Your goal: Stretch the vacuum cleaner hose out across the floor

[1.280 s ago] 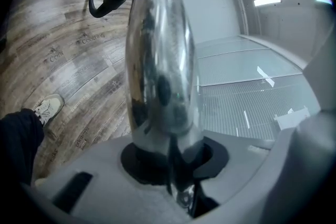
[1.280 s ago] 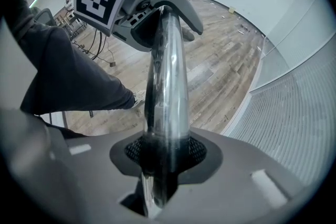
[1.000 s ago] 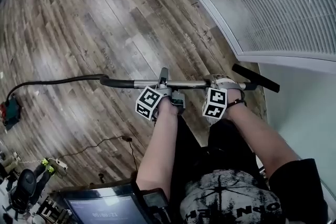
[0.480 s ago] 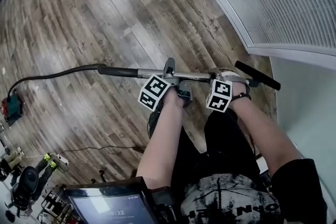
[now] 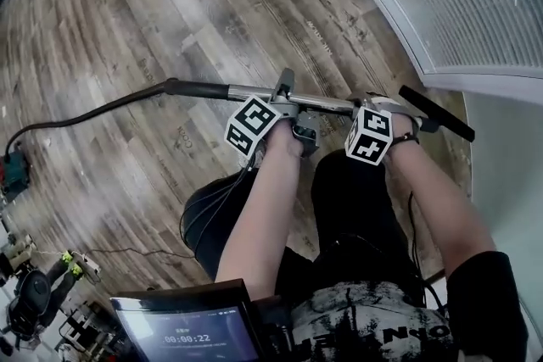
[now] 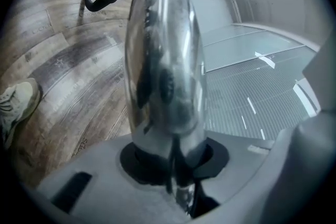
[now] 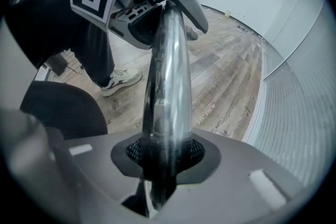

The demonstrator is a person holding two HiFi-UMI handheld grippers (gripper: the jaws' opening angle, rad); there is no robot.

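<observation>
Screen (image 5: 188, 338) 00:00:22 | tube (image 5: 254, 91) clamped in left gripper (image 5: 288, 102) | right gripper (image 5: 386, 108) jaws just closed further, gripping same tube | hose (image 5: 85, 111) trailing left

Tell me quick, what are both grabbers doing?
Left gripper: shut on the metal tube.
Right gripper: has just been closing, now shut on the metal tube.

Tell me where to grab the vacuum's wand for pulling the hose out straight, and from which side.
Grip the rigid chrome tube, not the flexible black hose. It runs level, crosswise before the person, so come from the person's side, straddling it across its axis. Its straight, slim, round section should seat firmly in a two-sided grip.
</observation>
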